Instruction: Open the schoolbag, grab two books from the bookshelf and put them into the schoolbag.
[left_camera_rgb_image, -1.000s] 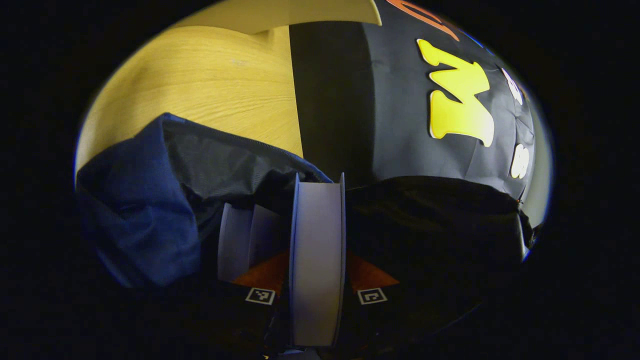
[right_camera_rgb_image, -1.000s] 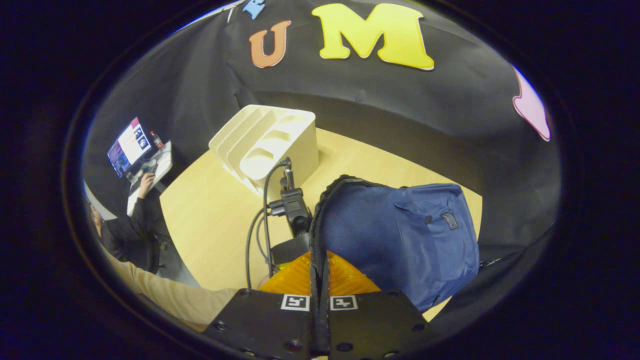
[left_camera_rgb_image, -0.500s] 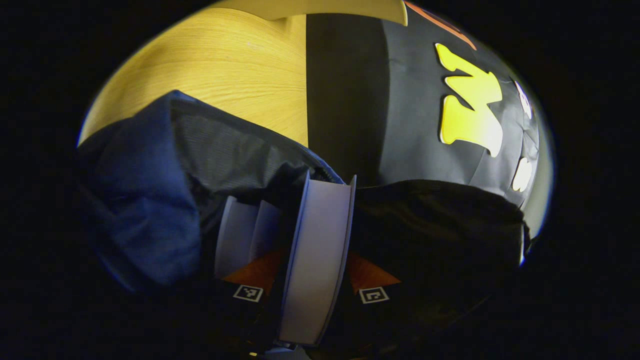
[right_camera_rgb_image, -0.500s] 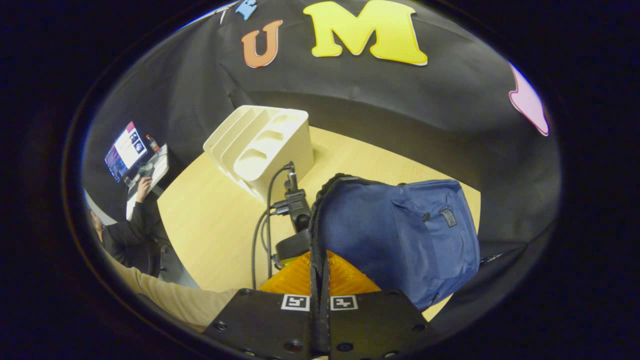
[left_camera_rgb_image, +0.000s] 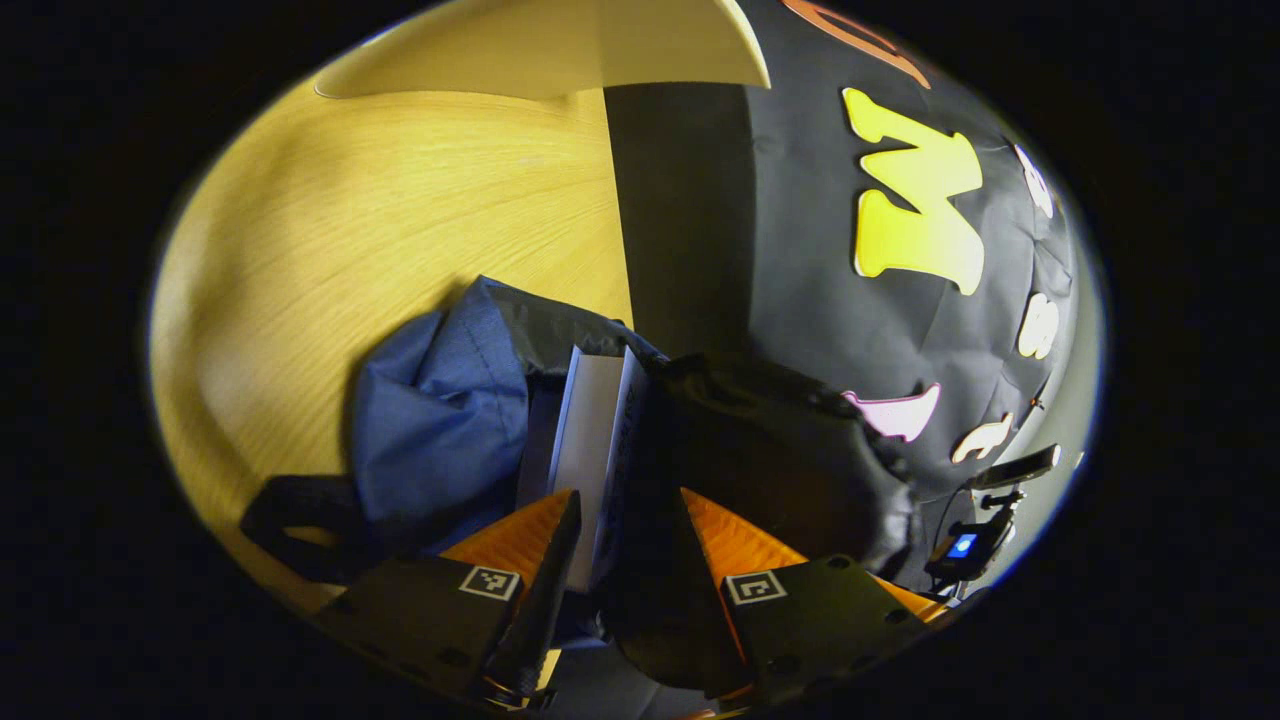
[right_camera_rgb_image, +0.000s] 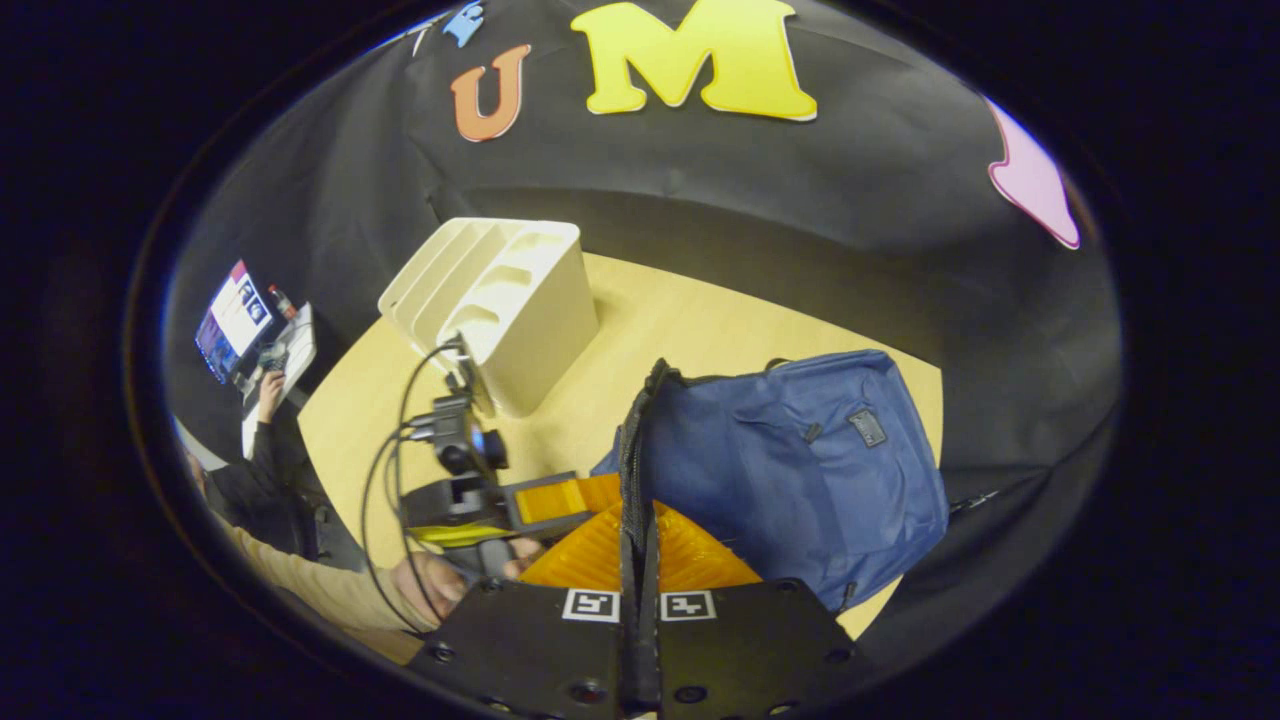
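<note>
A: Books (left_camera_rgb_image: 590, 440) stand upright inside the schoolbag (left_camera_rgb_image: 440, 420) now, spines up in the open mouth, as the left gripper view shows. Half a second ago 1 of them sat clamped between the left gripper's fingers.

B: And now? The left gripper (left_camera_rgb_image: 620, 560) looks spread, fingers wide apart, nothing between them.

A: Right, it has let go and pulled back above the opening. 2 pale page blocks show side by side in there, so I'd judge both books are delivered.

B: What about the right gripper (right_camera_rgb_image: 640, 560)?

A: Its fingers are pinched together on the black edge of the bag's opening (right_camera_rgb_image: 632, 470), holding it up. That grip looks the same as 1 second ago.

B: The bookshelf (right_camera_rgb_image: 500, 300)?

A: White, on the table (right_camera_rgb_image: 650, 300) behind the bag, slots bare as far as I can see.

B: So the packing is essentially done?

A: I'd say so; releasing the edge is what remains.
</note>
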